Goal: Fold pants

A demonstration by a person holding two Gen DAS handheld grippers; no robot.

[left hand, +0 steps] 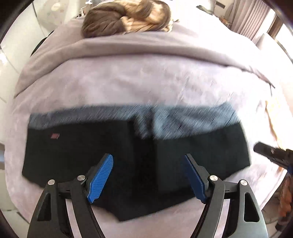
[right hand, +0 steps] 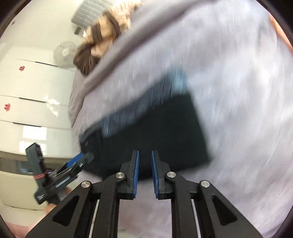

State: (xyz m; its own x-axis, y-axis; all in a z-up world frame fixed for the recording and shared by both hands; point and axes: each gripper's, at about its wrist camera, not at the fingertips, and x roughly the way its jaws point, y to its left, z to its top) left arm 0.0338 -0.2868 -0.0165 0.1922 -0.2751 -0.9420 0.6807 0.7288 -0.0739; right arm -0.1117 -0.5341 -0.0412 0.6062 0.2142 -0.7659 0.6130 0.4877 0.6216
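Observation:
The black pants [left hand: 128, 155] lie folded flat on the lilac bed cover [left hand: 128, 82], with a grey-blue inner lining [left hand: 183, 119] showing along their far edge and a small red logo [left hand: 54, 135] at the left. My left gripper [left hand: 148, 161] is wide open and empty, just above the pants' near part. My right gripper [right hand: 145, 155] has its jaws a narrow gap apart and holds nothing; it hovers over the near edge of the pants [right hand: 155, 128]. The left gripper also shows in the right wrist view [right hand: 80, 158], at the pants' left end. Both views are motion-blurred.
A brown and cream fluffy blanket [left hand: 126, 16] lies at the far end of the bed. White cabinet fronts [right hand: 27, 109] with red marks stand to the left of the bed. Curtains [left hand: 252, 16] hang at the far right. The right gripper's body [left hand: 274, 152] shows at the right edge.

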